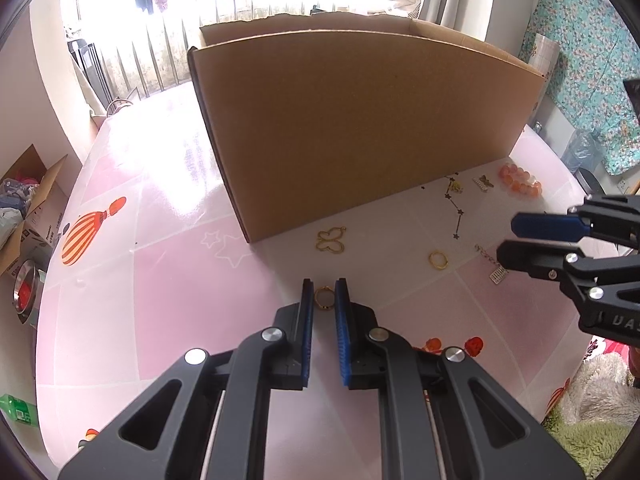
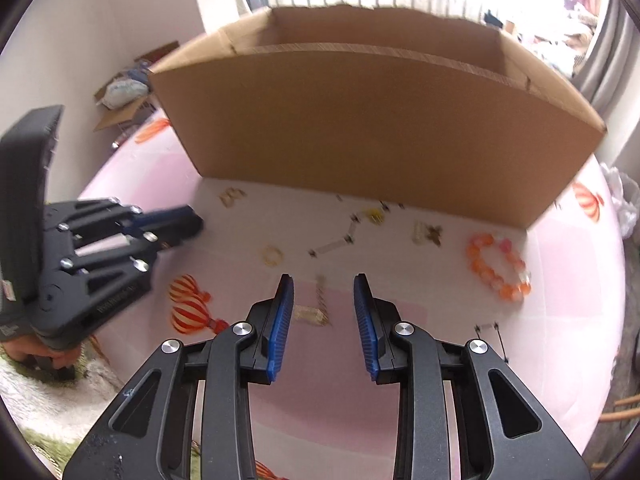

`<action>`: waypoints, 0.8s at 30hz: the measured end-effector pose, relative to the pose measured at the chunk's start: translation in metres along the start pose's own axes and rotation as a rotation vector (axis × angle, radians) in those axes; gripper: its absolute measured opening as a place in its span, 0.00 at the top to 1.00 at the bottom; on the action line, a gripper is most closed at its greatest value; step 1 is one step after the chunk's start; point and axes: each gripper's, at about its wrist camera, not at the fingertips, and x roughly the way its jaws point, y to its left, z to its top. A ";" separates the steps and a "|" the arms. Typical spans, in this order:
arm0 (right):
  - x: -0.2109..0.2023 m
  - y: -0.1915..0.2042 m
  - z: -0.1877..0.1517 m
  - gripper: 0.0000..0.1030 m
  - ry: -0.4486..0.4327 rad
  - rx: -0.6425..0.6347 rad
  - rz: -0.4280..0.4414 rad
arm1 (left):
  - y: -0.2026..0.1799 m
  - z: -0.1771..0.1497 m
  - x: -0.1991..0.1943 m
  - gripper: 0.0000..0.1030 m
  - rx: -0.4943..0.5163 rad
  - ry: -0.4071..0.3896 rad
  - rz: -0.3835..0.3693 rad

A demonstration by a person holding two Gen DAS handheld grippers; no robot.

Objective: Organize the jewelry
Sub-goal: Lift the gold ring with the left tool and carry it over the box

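Observation:
My left gripper is shut on a small gold ring, low over the pink table. My right gripper stands open above a silver chain with a flat charm; its pads are clear of the chain. The right gripper also shows at the right edge of the left wrist view. In front of the cardboard box lie a gold butterfly pendant, a second gold ring, a dark star chain, a butterfly clip and an orange bead bracelet.
The tall open-topped box walls off the back of the table. On the floor to the left are an open carton and a metal bowl. A fluffy blanket lies at the near right. A hand holds the left gripper.

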 end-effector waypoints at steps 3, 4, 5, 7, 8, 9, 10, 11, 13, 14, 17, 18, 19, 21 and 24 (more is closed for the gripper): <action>0.006 0.017 0.014 0.72 -0.015 -0.033 0.038 | 0.000 0.000 0.000 0.90 0.000 0.000 0.003; 0.010 0.023 0.017 0.72 -0.015 -0.042 0.044 | 0.000 0.000 0.000 0.90 -0.001 0.000 0.003; 0.014 0.028 0.019 0.72 -0.015 -0.052 0.045 | 0.000 0.000 0.000 0.90 -0.001 0.000 0.004; 0.021 0.037 0.022 0.73 -0.009 -0.068 0.043 | 0.001 0.000 0.000 0.90 -0.001 0.000 0.004; 0.025 0.039 0.023 0.76 -0.002 -0.067 0.045 | 0.001 0.000 0.000 0.90 -0.002 0.000 0.004; 0.029 0.041 0.024 0.79 0.006 -0.061 0.048 | 0.001 0.000 0.000 0.90 -0.002 0.000 0.003; 0.032 0.042 0.025 0.81 0.015 -0.056 0.048 | 0.001 0.000 0.000 0.90 -0.001 0.000 0.003; 0.036 0.043 0.026 0.82 0.021 -0.053 0.045 | 0.001 0.000 0.000 0.90 -0.001 0.001 0.004; 0.039 0.048 0.028 0.83 0.025 -0.050 0.047 | 0.002 0.000 0.000 0.90 -0.001 0.001 0.004; 0.041 0.050 0.030 0.85 0.029 -0.051 0.046 | 0.002 0.000 0.000 0.90 -0.001 0.000 0.003; 0.050 0.052 0.034 0.88 0.037 -0.052 0.050 | 0.001 0.000 0.000 0.90 0.003 0.000 0.003; 0.051 0.056 0.036 0.88 0.037 -0.057 0.046 | 0.001 -0.001 0.000 0.90 0.003 0.000 0.003; 0.052 0.058 0.038 0.89 0.037 -0.063 0.044 | 0.001 -0.001 0.000 0.90 0.002 0.000 0.003; 0.050 0.059 0.035 0.91 0.033 -0.067 0.038 | 0.001 -0.001 0.000 0.90 0.002 0.000 0.004; 0.052 0.062 0.037 0.92 0.030 -0.059 0.047 | 0.001 -0.001 0.000 0.90 0.003 -0.002 0.003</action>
